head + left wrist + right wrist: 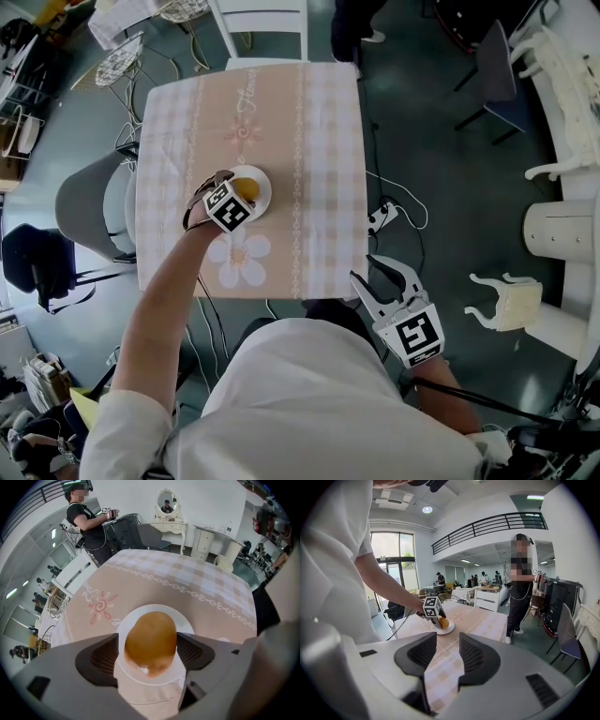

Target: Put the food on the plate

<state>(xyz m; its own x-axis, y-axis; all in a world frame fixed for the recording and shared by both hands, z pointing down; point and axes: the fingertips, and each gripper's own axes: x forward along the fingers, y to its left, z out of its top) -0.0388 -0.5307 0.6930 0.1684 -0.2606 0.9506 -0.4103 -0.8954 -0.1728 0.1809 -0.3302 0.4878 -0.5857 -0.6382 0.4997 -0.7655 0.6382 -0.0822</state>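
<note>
Brown food [150,639] between left gripper [147,652] fingers [104,656], half-hidden from head view.

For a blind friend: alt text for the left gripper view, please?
The dark ribbed jaws of the left gripper clasp a golden-brown oval food item over a round white plate on a peach checked tablecloth. A person in black stands beyond.

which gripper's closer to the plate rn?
Left. The left gripper is right over the plate, jaws closed on the potato. The right gripper hangs off the table's near right corner, jaws apart and empty.
</note>
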